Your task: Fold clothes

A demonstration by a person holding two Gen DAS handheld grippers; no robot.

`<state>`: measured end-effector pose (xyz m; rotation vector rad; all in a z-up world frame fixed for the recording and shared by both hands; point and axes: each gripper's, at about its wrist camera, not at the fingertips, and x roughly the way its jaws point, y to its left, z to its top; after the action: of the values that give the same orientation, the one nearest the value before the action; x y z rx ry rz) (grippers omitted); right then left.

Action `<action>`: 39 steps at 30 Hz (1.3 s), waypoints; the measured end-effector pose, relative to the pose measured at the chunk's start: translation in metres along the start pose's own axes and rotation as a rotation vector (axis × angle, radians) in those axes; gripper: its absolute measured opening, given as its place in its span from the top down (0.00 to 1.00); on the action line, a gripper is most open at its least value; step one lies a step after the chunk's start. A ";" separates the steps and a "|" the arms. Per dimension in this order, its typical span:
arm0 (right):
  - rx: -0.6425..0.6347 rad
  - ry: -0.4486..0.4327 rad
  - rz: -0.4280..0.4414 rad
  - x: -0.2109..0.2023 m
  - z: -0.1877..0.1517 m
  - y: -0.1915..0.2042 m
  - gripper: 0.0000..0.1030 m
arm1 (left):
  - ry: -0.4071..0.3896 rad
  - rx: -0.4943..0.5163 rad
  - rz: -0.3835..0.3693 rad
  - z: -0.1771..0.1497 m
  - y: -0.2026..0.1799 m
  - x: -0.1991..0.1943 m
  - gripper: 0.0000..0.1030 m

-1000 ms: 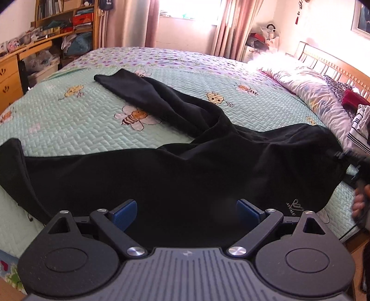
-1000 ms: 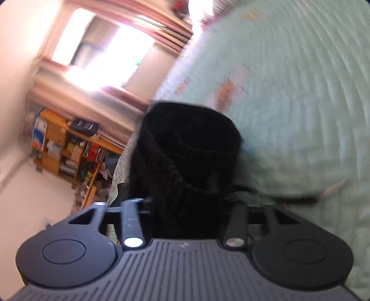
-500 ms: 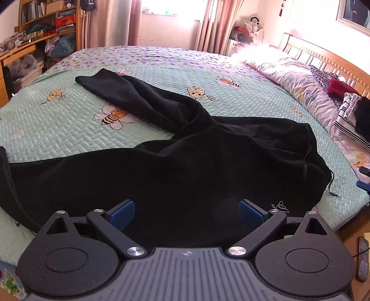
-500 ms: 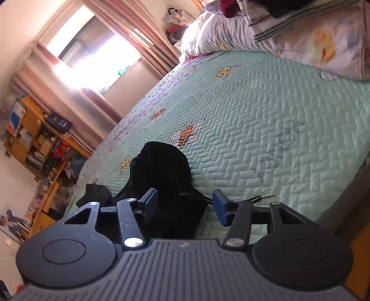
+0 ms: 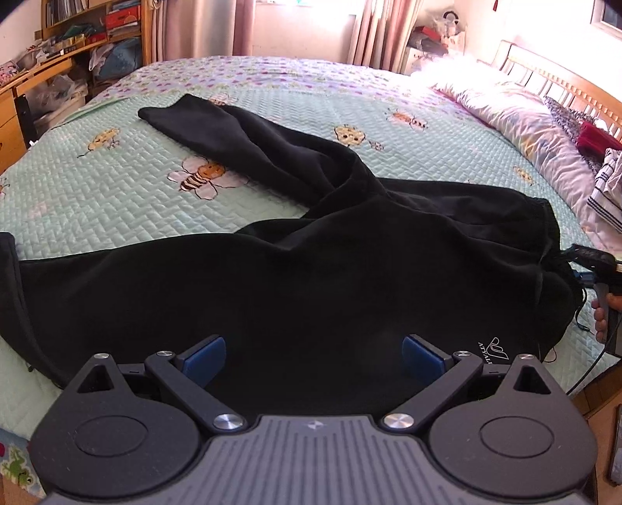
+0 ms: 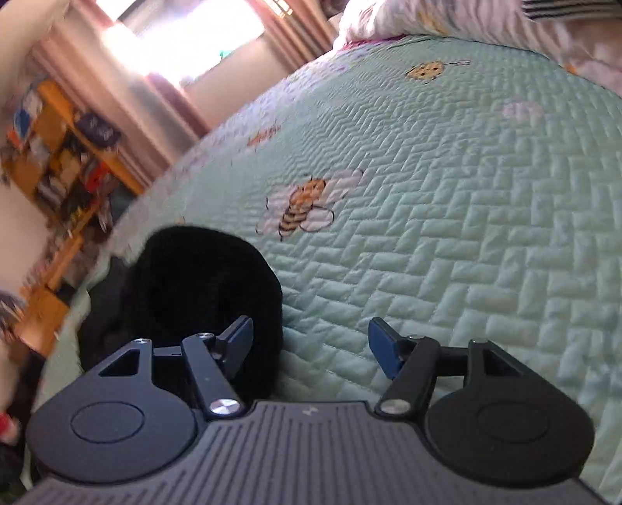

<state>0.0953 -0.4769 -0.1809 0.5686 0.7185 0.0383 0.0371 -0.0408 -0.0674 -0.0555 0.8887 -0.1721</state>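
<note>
Black trousers lie spread across the green quilted bedspread. One leg runs to the far left, the other along the near edge; the waistband is at the right. My left gripper is open and empty, hovering over the near edge of the trousers. My right gripper is open and empty at the waistband end; a black fold of the trousers sits by its left finger. The right gripper also shows in the left wrist view, at the waistband.
Pillows and folded clothes lie along the wooden headboard at the right. A wooden desk and bookshelf stand at the far left. Curtains and a bright window are behind the bed.
My right gripper has opened wider and let the waistband go; it now sits lower over the bedspread. My left gripper has stayed open and shifted slightly.
</note>
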 end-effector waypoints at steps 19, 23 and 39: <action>-0.062 0.071 0.399 0.038 0.017 0.009 0.73 | 0.130 0.021 0.022 0.006 -0.022 0.052 0.05; -0.342 -0.047 0.207 0.013 0.011 0.061 0.94 | 0.135 0.026 0.030 0.007 -0.022 0.055 0.05; -1.750 -0.581 -0.649 0.037 0.038 0.126 0.63 | 0.109 -0.012 0.025 0.013 -0.012 0.052 0.05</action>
<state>0.1675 -0.3797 -0.1162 -1.2959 0.0751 -0.1002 0.0779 -0.0619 -0.0972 -0.0467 0.9986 -0.1472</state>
